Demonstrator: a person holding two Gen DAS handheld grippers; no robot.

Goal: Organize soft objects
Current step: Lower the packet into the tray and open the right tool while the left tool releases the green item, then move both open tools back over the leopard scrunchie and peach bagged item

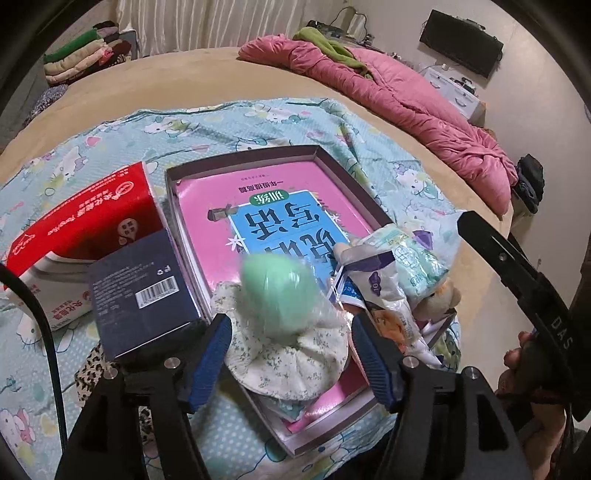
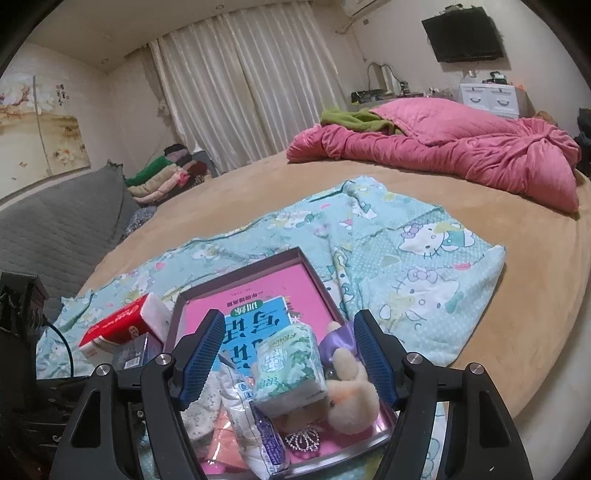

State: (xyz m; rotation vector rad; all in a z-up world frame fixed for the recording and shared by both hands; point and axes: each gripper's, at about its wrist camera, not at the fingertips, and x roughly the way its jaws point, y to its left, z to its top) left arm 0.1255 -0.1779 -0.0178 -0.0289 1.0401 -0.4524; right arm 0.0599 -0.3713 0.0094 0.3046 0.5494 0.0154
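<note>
We see the soft things gathered at the near end of a shallow box that lies on a cartoon-print sheet spread over a tan bed. A floral cloth pouch with a blurred green ball on top sits between the fingers of the left hand-held gripper; its blue pads stand spread and do not press on it. To its right lie a tissue pack, a plush toy and a white packet, all between the spread fingers of the right hand-held gripper, which pinches nothing we can see. A pink book lines the box floor.

Only the left view shows the dark carton touching the box's left wall, and the right tool's black body at its right edge with fingers of a hand on it. The red tissue box lies further left. Only the right view shows a small tiara by the near wall, the grey headboard and the wall picture.

Far off are a pink quilt, folded clothes, curtains and a wall screen. The sheet's right edge lies well short of the bed's edge, leaving bare bed to the right and beyond.
</note>
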